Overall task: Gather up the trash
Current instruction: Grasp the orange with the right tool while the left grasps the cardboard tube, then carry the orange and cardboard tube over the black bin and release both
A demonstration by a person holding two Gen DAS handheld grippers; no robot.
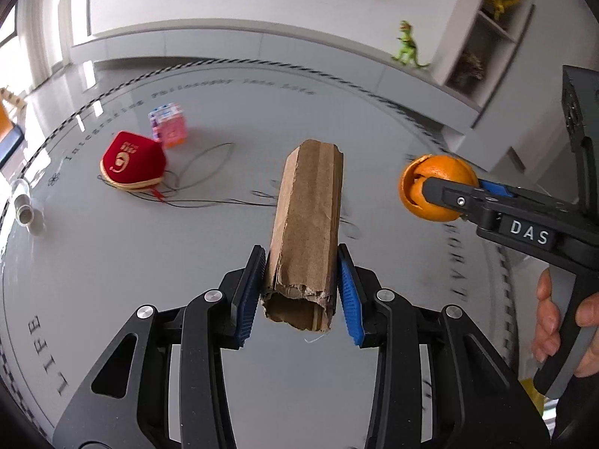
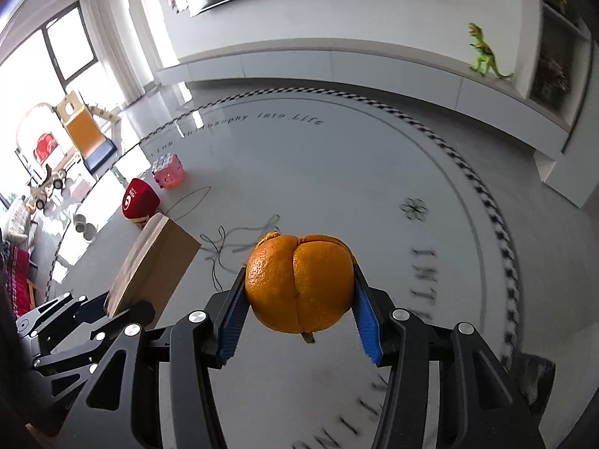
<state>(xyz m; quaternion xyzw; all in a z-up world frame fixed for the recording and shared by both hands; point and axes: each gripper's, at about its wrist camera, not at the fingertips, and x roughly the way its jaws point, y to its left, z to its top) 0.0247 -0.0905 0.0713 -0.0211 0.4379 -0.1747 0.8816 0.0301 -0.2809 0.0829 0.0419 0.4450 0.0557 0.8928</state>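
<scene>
My left gripper (image 1: 300,262) is shut on a torn brown cardboard piece (image 1: 307,224), folded into a flattened tube, held above the round grey table (image 1: 149,262). The blue pads press its two sides near the lower end. My right gripper (image 2: 299,292) is shut on an orange peel (image 2: 299,280) that still keeps its ball shape, lifted off the table. In the left wrist view the right gripper (image 1: 423,191) with the orange peel (image 1: 436,191) hangs to the right, a hand (image 1: 558,325) on its grip. The cardboard piece (image 2: 153,262) shows at the left of the right wrist view.
On the table's far left lie a red pouch (image 1: 131,164), a small pink box (image 1: 168,125) and loose thin black strings (image 1: 209,172). Small cups (image 1: 24,209) stand at the left edge. A green toy dinosaur (image 1: 408,46) stands on the white ledge behind.
</scene>
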